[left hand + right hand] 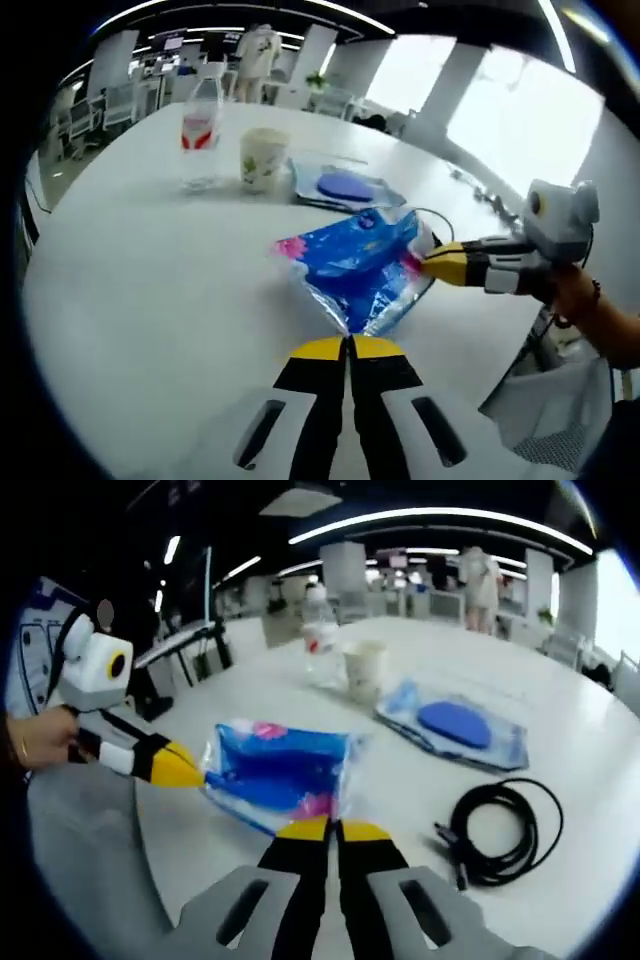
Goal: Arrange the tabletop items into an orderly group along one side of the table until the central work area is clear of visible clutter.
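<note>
A blue plastic packet [352,262] with pink marks is stretched between both grippers over the white table [150,290]. My left gripper [348,346] is shut on its near edge. My right gripper [428,263] comes in from the right, shut on the packet's right corner. In the right gripper view the same packet [282,770] lies ahead, with my right gripper [332,828] shut on its near edge and the left gripper [196,772] pinching its left edge. Further back stand a water bottle [202,128], a paper cup [263,158] and a flat clear pouch with a blue disc [345,187].
A coiled black cable [500,830] lies on the table [590,730] right of my right gripper, near the pouch [455,725]. Bottle [320,630] and cup [365,670] stand close together. A person [480,575] stands far behind, among office chairs and desks.
</note>
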Demonstrator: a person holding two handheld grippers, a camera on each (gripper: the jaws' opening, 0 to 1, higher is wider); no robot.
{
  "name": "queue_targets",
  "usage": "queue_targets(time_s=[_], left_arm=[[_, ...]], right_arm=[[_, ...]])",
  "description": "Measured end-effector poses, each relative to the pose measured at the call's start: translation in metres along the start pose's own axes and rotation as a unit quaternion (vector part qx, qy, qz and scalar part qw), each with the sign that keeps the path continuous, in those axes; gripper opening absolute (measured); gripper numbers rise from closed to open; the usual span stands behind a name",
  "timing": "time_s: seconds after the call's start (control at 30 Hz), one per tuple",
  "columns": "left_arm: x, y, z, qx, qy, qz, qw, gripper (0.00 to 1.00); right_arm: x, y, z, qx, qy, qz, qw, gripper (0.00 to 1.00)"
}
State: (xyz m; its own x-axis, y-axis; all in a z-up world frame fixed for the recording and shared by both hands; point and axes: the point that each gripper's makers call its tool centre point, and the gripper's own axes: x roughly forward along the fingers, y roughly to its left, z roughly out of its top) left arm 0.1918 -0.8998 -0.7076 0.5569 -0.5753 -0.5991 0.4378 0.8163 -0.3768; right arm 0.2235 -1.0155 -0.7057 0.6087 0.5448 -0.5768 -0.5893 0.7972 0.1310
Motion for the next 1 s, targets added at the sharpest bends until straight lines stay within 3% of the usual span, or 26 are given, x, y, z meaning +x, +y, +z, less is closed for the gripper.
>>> queue_targets(time_s=[0.13,0.2,0.53,1.0], left_arm=[[0.0,-0.006,0.013,0.004,-0.004,-0.01,0.9999,0.0],[0.001,-0.01,0.015,0.005,0.01,-0.015,0.9998,0.0],[0.01,-0.031,0.041,0.025,0.018,-0.038,0.9988,0.0],[0.039,-0.065,0.073,0.039,0.015,-0.087,0.9953,0.0]], right_arm=[[-0.011,-0.005,0.01,0.016,-0.016,-0.003,0.9998,0.0],[-0.015,-0.007,0.015,0.024,-0.022,-0.005,0.9995,0.0],[-0.035,-0.029,0.022,0.059,-0.032,-0.032,0.9972,0.0],[-0.06,-0.071,0.029,0.11,-0.032,-0.067,0.9912,0.0]])
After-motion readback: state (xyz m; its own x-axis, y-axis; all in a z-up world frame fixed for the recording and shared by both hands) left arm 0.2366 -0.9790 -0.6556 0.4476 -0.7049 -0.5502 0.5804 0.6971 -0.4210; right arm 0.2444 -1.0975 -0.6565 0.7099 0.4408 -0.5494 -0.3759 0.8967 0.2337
